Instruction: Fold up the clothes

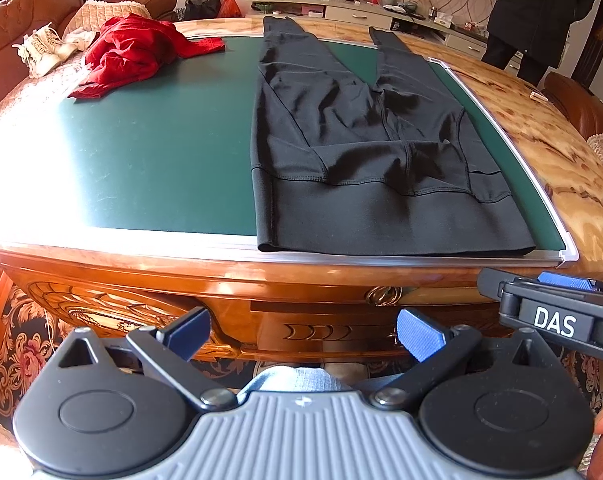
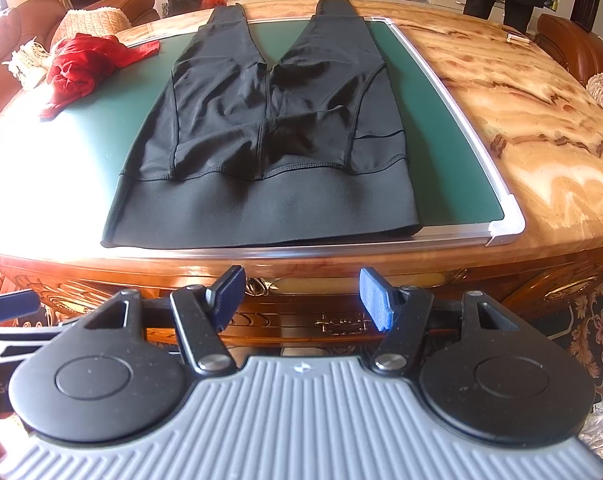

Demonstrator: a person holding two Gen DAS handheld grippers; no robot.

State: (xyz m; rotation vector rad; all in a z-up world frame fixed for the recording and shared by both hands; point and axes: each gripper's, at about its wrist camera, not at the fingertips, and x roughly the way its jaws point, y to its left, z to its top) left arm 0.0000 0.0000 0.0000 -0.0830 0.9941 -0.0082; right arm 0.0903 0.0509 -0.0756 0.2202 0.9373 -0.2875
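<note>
black stretchy leggings [image 2: 261, 120] flat on desk [image 2: 501, 100], waistband nearest, legs pointing away | left claw [image 1: 303, 334] wide, empty | right claw [image 2: 303, 300] wide, empty, nearer

Our two handheld grippers: black, grey and blue.

We see on the left gripper [image 1: 303, 338] and the right gripper [image 2: 303, 300] a ribbed grey body with a small emblem, two round black discs, and black linkage arms on silver pivot screws. Our fingers [image 2: 375, 300] carry blue textured pads. The right gripper's side bears white "DAS" lettering. We wear light blue denim trousers [image 1: 297, 378].
</note>
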